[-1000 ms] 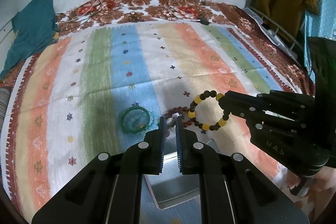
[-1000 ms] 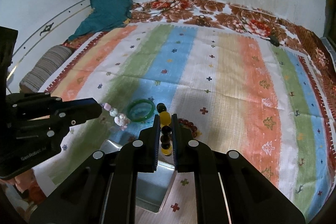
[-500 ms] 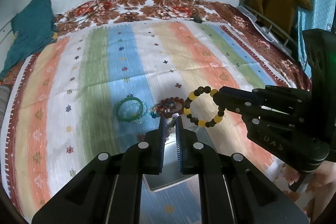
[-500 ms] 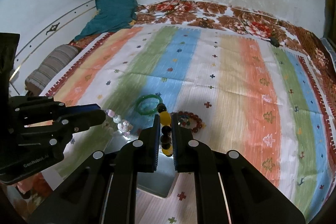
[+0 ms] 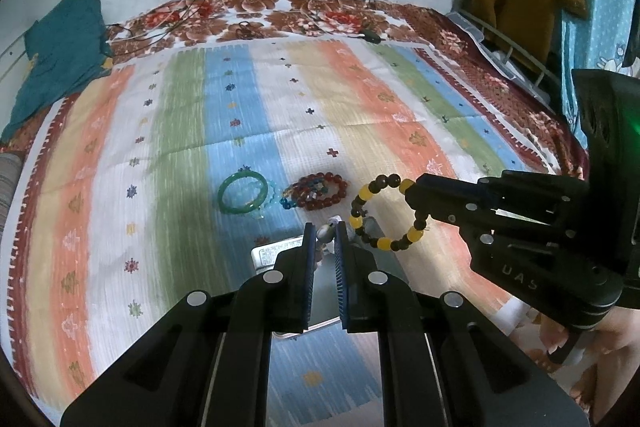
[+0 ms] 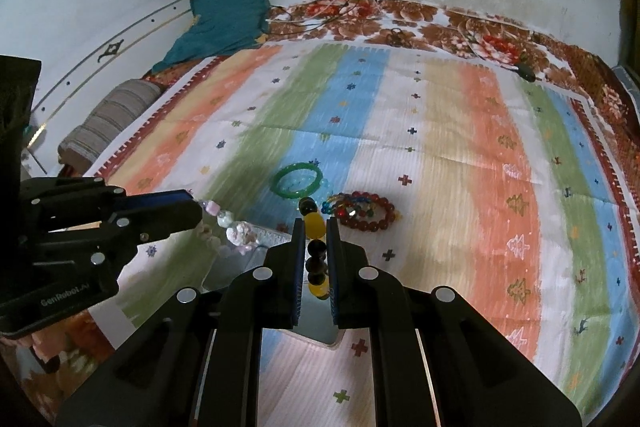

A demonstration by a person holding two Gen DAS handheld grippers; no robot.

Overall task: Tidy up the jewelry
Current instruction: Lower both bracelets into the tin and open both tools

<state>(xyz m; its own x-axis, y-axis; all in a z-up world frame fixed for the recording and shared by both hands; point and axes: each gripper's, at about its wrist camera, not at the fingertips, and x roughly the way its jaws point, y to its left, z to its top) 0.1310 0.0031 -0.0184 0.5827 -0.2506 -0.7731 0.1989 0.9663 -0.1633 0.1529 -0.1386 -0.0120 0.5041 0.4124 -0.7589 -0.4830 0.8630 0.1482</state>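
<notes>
1. Left tool (image 5: pixel 325 233) is clenched on a pale bead strand (image 6: pixel 236 233), held up over the tray (image 5: pixel 276 253).
2. Right tool (image 6: pixel 314 247) grips the yellow-black bracelet (image 5: pixel 380 213), likewise raised, likely for dropping in.
3. Green bangle (image 5: pixel 243 193) and red beads (image 5: pixel 320 190) lie on the bed, awaiting sorting.

Right gripper (image 6: pixel 316 233) at 6 o'clock, jaws clamped on yellow-and-black bead bracelet (image 6: pixel 314 223). Left gripper (image 6: pixel 192 209) enters from 9 o'clock, pale bead bracelet (image 6: pixel 234 231) hanging from tip. Silver tray (image 6: pixel 248 267) beneath both. Green bangle (image 6: pixel 297 179) near centre on striped blanket (image 6: pixel 460 147); red bead bracelet (image 6: pixel 368 211) just beside it toward 4 o'clock. Teal cloth (image 6: pixel 228 15) at 11 o'clock.
</notes>
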